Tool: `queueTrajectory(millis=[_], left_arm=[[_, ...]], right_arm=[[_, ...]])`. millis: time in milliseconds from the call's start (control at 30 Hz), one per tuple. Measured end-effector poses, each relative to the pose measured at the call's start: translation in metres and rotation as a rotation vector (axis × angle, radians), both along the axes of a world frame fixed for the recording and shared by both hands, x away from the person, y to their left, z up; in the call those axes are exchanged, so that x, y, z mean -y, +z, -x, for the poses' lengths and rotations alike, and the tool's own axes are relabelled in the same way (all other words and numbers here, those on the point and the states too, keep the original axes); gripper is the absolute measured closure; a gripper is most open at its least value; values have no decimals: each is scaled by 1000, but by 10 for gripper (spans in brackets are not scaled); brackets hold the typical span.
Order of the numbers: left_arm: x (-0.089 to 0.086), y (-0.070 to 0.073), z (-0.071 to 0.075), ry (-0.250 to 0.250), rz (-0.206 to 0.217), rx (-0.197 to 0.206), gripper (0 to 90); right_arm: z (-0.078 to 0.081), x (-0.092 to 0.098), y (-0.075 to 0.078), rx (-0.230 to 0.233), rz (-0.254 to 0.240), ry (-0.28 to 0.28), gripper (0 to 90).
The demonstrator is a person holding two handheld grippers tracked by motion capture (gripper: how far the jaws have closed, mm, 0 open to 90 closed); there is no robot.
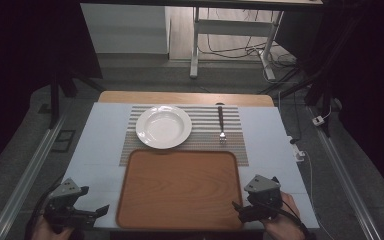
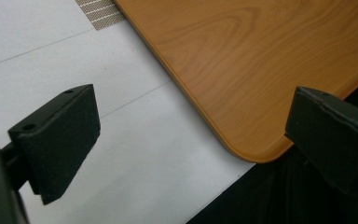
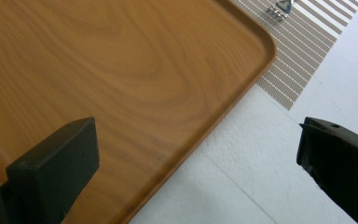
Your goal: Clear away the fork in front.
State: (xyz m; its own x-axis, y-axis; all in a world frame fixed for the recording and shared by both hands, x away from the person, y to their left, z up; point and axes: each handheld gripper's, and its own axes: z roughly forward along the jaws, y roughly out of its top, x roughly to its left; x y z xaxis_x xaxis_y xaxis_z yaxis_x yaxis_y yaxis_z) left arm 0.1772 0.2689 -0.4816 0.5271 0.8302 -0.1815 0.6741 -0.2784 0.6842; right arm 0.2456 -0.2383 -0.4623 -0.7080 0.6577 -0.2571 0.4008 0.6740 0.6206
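Tray (image 1: 179,187) lies empty on the desk (image 1: 100,150) between your left gripper (image 1: 97,212) and right gripper (image 1: 240,210), both released, grasping nothing.

Dim room; grey floor (image 1: 25,130); white desk frame (image 1: 195,45) behind; cables (image 1: 240,50) tangled beneath it.

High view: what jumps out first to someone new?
The big wooden tray dominates the near middle of the white table, bare inside. Behind it a white plate sits on a striped placemat, with a fork to its right, tines toward the tray. The left gripper and right gripper flank the tray's near corners, both open and holding nothing.
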Motion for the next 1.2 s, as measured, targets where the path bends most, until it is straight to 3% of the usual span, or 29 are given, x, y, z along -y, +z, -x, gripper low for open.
queueTrajectory(millis=[200,267,567,600,1000,1200], left_arm=[[-1,0,0,4,2,0,35],[-1,0,0,5,4,0,35],[-1,0,0,6,10,-1,35],[-1,0,0,7,10,-1,35],[-2,0,0,8,15,-5,35],[-2,0,-1,8,14,-5,36]], right_arm=[[-5,-14,-2,36,70,29,0],[-8,-23,-4,62,123,51,0],[-21,-40,-7,77,211,113,0],[-25,-42,-8,86,245,127,0],[-54,-49,-11,150,359,147,0],[-74,-54,-13,146,416,152,0]])
